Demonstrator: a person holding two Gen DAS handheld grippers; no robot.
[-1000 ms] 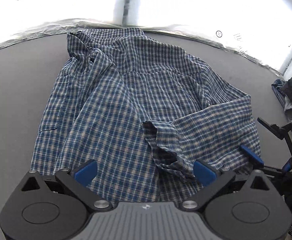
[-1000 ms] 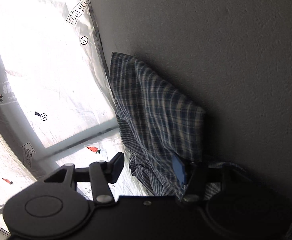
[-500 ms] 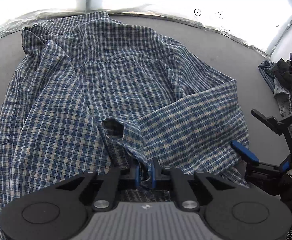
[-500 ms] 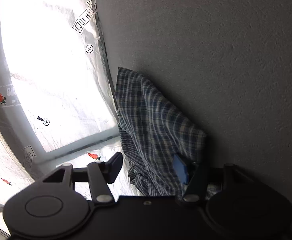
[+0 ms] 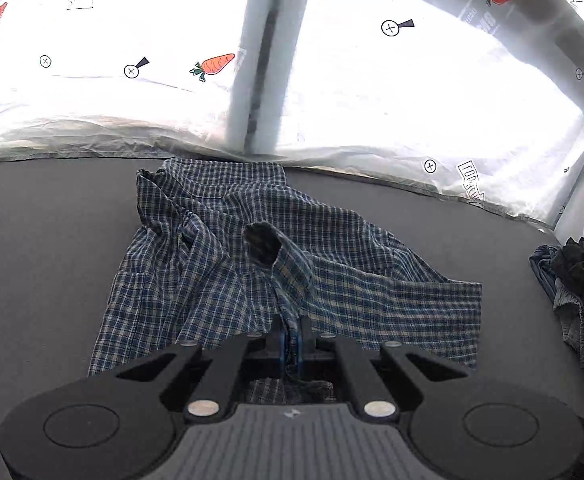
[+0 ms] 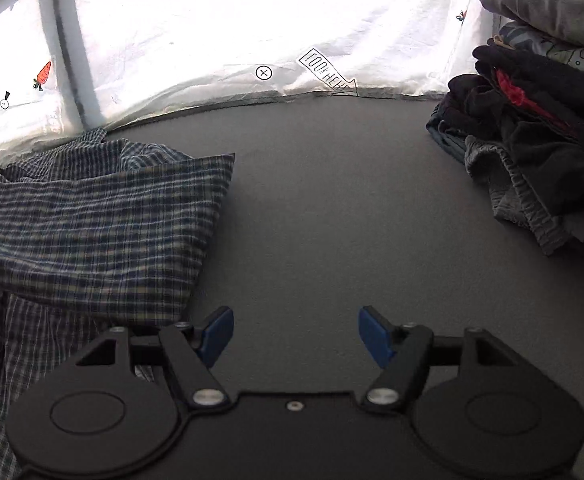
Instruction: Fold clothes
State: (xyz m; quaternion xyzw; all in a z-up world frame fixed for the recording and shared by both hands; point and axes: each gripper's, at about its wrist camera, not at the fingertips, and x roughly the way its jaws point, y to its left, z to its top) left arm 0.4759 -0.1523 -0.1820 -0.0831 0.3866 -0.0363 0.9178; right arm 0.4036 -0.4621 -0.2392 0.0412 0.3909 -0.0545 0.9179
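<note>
A blue and white checked shirt (image 5: 220,280) lies spread and rumpled on the dark grey table (image 5: 44,248). My left gripper (image 5: 290,346) is shut on the shirt's sleeve (image 5: 288,276) and holds it raised, with the open cuff (image 5: 262,244) pointing away from me. In the right wrist view the shirt (image 6: 92,224) lies at the left, a folded panel on top. My right gripper (image 6: 295,334) is open and empty above bare table just right of the shirt's edge.
A pile of dark clothes (image 6: 531,136) sits at the right of the table, also at the right edge of the left wrist view (image 5: 579,280). A bright white sheet (image 5: 371,100) with carrot and arrow marks runs along the table's far edge.
My left gripper, shut on the sleeve, has lifted it and pulled back from the shirt. My right gripper has swung from facing the table edge to level over the table, still open.
</note>
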